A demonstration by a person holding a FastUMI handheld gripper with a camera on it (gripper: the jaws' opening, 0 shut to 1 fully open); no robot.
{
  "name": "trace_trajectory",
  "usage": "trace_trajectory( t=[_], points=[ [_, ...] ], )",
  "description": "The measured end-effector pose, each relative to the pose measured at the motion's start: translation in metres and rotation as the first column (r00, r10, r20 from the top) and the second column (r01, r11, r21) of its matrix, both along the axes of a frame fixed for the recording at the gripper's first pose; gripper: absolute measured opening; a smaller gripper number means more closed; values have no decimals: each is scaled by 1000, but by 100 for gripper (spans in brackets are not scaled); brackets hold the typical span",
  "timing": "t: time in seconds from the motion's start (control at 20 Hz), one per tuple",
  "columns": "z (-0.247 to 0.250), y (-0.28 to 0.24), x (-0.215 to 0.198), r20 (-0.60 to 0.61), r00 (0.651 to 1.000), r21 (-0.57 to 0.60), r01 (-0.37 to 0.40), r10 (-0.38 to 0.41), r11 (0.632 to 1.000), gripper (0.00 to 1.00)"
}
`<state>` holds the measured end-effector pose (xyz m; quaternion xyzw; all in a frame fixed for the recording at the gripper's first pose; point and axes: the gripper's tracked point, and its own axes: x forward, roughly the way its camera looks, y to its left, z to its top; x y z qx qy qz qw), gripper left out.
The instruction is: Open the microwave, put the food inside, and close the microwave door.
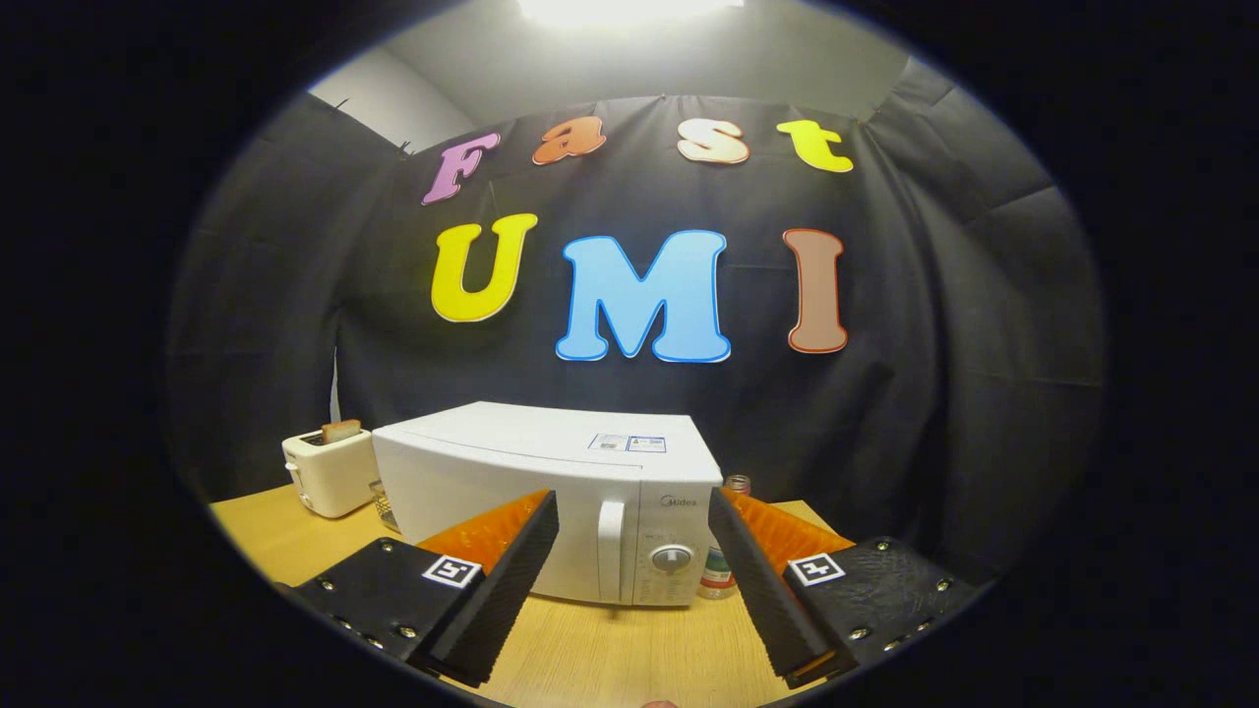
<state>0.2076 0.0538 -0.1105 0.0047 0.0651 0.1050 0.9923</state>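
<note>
A white microwave [551, 472] stands on the wooden table [610, 649] just beyond my fingers, its door shut. The vertical door handle [611, 549] and a round dial [672, 559] sit on its front right, between my two fingers. My gripper [632, 516] is open, with nothing between the fingers. It hovers above the table a short way in front of the microwave. I cannot make out the food item for certain.
A white toaster [329, 472] with a slice of toast [340, 431] in it stands left of the microwave. A small bottle [718, 575] stands just right of the microwave, near my right finger. Black cloth walls close the booth behind.
</note>
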Motion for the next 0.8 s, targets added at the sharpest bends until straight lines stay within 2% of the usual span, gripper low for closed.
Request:
trace_trajectory(
  t=[0.3,0.6,0.8],
  points=[
    [-40,10,50,-63,998,11,6,-5,1000,98],
    [-88,18,69,-160,987,13,2,1,1000,98],
    [-119,28,76,-262,965,51,12,2,999,98]
  ],
)
